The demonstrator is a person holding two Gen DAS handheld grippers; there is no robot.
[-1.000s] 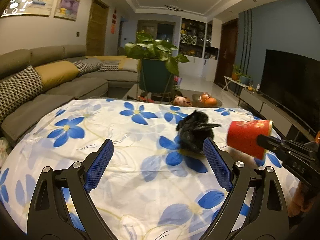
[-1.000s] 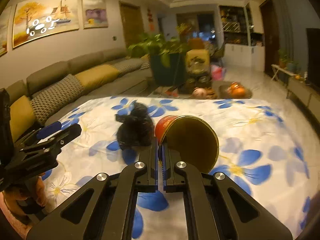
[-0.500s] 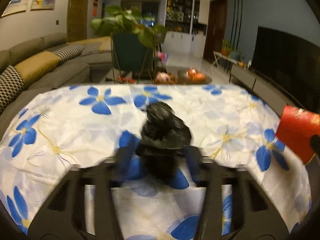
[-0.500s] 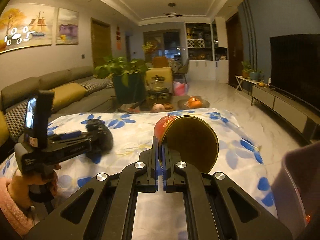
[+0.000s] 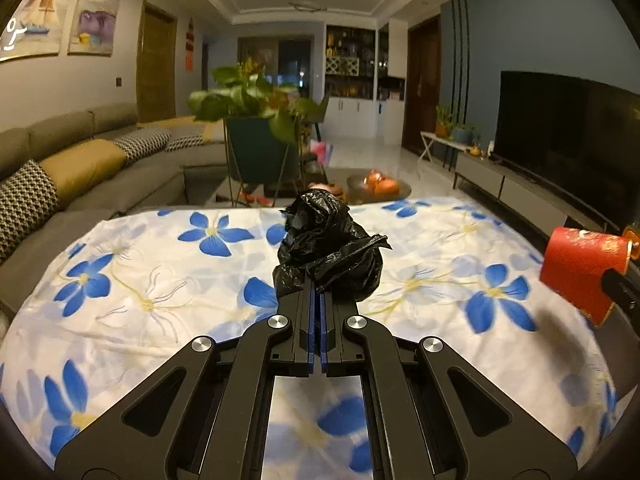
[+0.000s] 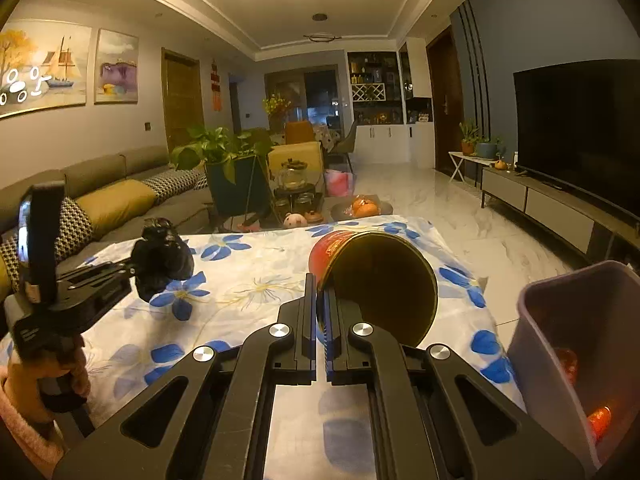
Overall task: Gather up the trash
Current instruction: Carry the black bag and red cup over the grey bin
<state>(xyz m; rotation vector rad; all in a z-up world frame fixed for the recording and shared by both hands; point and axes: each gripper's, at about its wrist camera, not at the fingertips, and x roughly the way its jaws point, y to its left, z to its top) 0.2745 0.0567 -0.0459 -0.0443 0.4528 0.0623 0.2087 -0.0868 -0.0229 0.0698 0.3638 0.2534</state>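
My left gripper (image 5: 319,294) is shut on a crumpled black plastic bag (image 5: 328,246) and holds it above the flowered tablecloth (image 5: 160,292). The bag also shows in the right wrist view (image 6: 162,258), held by the left gripper (image 6: 134,270). My right gripper (image 6: 321,286) is shut on the rim of a red paper cup (image 6: 376,284) with a gold inside, lying on its side above the table's right part. The cup also shows at the right edge of the left wrist view (image 5: 580,270). A purple trash bin (image 6: 576,356) stands low at the right, with red wrappers inside.
A table edge runs along the right, with tiled floor (image 6: 460,216) beyond. A sofa (image 5: 80,176) lies to the left, a potted plant (image 5: 260,136) and a fruit bowl (image 5: 378,188) behind the table, a TV (image 5: 568,128) at the right.
My left gripper closed on the black bag and lifted it. My right gripper swung right with the cup, and the purple bin came into view.
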